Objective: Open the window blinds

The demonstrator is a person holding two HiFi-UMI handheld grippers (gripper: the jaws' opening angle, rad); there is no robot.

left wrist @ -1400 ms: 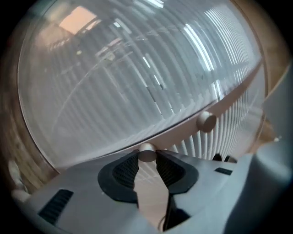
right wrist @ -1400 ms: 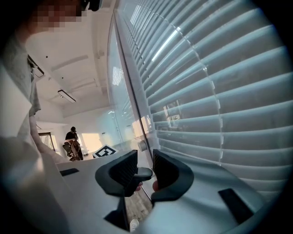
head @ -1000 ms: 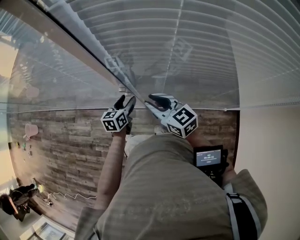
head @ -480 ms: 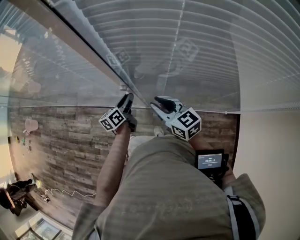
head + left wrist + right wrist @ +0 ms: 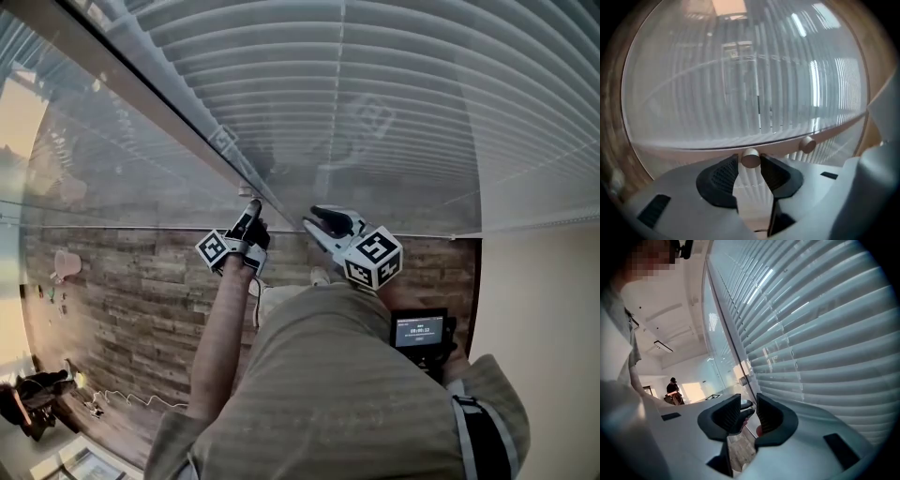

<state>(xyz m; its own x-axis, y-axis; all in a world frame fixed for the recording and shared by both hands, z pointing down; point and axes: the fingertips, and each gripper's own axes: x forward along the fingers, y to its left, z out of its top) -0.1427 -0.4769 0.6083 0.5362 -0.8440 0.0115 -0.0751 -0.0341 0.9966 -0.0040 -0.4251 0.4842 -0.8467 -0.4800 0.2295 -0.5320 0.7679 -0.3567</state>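
Observation:
White slat blinds (image 5: 394, 94) hang behind the glass, their slats lying nearly flat against it. A small round knob (image 5: 750, 158) sticks out of the pale frame rail (image 5: 693, 149). My left gripper (image 5: 750, 161) points level at the rail and is shut on this knob, which sits between both pad tips. Its jaws have just been closing on the knob. In the head view the left gripper (image 5: 253, 206) reaches the frame post. My right gripper (image 5: 319, 217) hovers beside it. The right gripper (image 5: 747, 411) has a narrow gap between its jaws and holds nothing. It faces the blinds (image 5: 825, 333).
A second knob (image 5: 806, 144) sits on the same rail to the right. A glass panel (image 5: 112, 159) runs left of the post and a white wall (image 5: 544, 309) stands right. Wood-look floor (image 5: 122, 281) lies below. A small screen device (image 5: 419, 330) hangs at the person's side.
The left gripper has closed round the knob and rolled about its own axis, its marker cube turning. The right gripper has stayed almost in place.

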